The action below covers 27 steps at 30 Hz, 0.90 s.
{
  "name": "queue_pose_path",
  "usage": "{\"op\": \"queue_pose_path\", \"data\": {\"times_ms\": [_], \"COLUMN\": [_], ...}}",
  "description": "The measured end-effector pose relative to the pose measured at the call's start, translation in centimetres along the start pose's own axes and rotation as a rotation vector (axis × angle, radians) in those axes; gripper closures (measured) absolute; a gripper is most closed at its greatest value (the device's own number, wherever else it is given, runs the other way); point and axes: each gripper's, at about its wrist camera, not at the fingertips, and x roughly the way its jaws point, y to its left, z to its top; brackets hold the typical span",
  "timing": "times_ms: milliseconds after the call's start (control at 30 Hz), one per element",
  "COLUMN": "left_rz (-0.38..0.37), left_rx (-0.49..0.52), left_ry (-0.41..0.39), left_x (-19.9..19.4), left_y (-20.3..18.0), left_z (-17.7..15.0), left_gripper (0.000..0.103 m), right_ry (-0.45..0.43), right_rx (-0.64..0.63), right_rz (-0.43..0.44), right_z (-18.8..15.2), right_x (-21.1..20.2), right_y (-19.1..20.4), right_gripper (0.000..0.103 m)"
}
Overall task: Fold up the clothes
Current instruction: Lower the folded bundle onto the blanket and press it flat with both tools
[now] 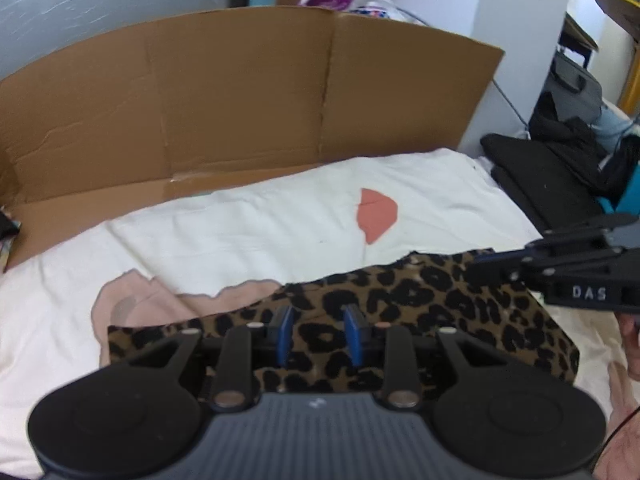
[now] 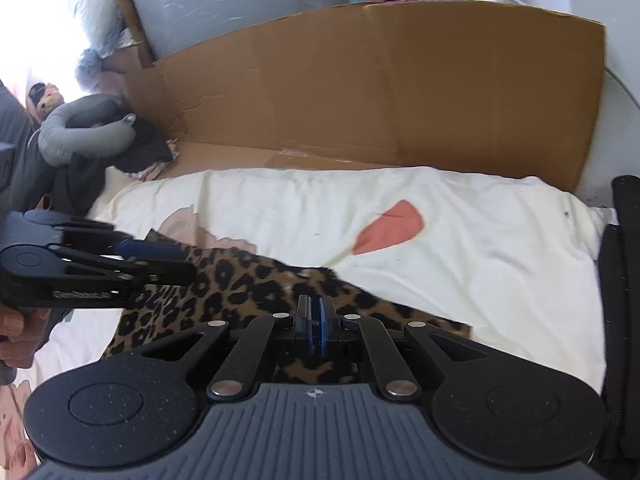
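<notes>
Jaws of the left gripper (image 1: 318,330) stand narrowly apart, with nothing pinched between the blue pads; the leopard-print garment (image 1: 420,312) lies just beneath and beyond them. Those of the right gripper (image 2: 315,322) are pressed together, and whether a thin edge of the cloth is caught between them cannot be told. Seen from the left wrist, the right gripper reaches in from the right side, its tip at the garment's far right corner, with a hand (image 1: 628,344) partly visible below it. Seen from the right wrist, the left gripper comes in from the left over the garment's far left end. This garment lies folded into a flat band near the front edge of the bed (image 1: 44,320), on top of a white sheet (image 2: 500,248) that bears a coral-red patch (image 2: 390,232). A pale pink cloth (image 1: 144,304) shows beside the garment's left end. A flattened cardboard box (image 1: 240,92) stands along the bed's far edge, and dark clothes (image 1: 548,176) are piled at the bed's far right corner.
</notes>
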Motion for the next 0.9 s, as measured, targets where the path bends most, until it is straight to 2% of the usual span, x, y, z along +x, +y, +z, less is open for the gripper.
{"op": "queue_pose_path", "data": {"times_ms": [333,400,600,767,900], "left_rz": [-0.002,0.000,0.021,0.029,0.016], "left_rx": [0.007,-0.011,-0.029,-0.026,-0.022], "left_ry": [0.030,0.036,0.037,0.037,0.020], "left_x": [3.0,3.6,4.9,4.8,3.5], "left_y": [-0.5,-0.3,-0.3,-0.4,-0.8], "left_z": [-0.4,-0.3,-0.3,0.1,0.0], "left_gripper": [0.072,0.072,0.072,0.072,0.076], "right_ry": [0.043,0.040,0.051,0.065,0.094], "right_rx": [-0.053,-0.057,-0.063,-0.095,-0.075], "right_rz": [-0.029,-0.042,-0.074,-0.099,-0.079], "right_z": [-0.8,-0.7,-0.3,-0.7,-0.3], "right_x": [3.0,3.5,4.8,5.5,6.1], "right_y": [1.6,1.6,1.5,1.8,0.9], "right_gripper": [0.099,0.091,0.092,0.092,0.093]}}
